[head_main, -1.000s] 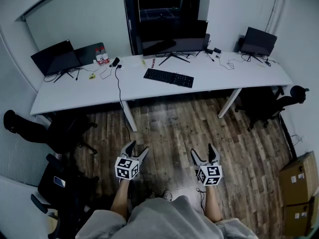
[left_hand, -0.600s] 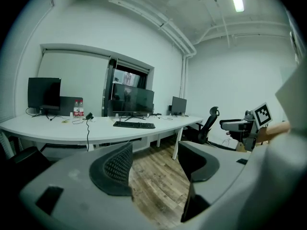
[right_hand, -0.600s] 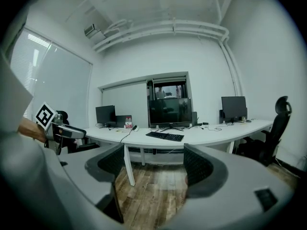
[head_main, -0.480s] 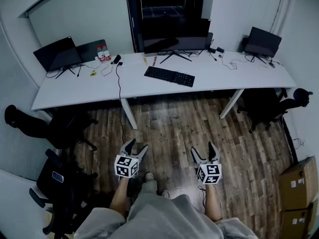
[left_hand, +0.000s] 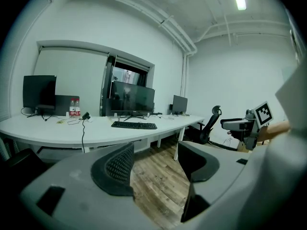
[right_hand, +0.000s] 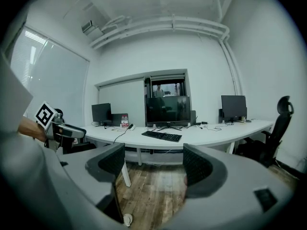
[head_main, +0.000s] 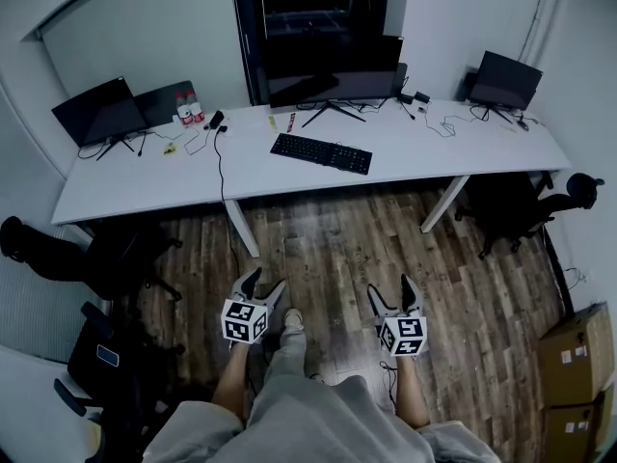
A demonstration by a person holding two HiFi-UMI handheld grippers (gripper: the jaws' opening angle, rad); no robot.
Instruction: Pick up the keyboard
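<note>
Both grippers, left (head_main: 256, 287) & right (head_main: 394, 299), jaws apart, empty. Keyboard (head_main: 321, 152) untouched on desk (head_main: 289, 172), well apart — whole pickup left for me.

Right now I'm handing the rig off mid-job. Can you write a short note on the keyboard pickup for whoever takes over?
Left gripper: open, nothing between its jaws, held low over the wooden floor, well short of the desk.
Right gripper: open and empty, about level with the left one.
Keyboard: lies flat on the white desk, in front of the large monitor, untouched.
Done: nothing of the pickup; both grippers face the desk.
Left: walk up to the desk, bring the grippers to the keyboard, close on it and lift.
</note>
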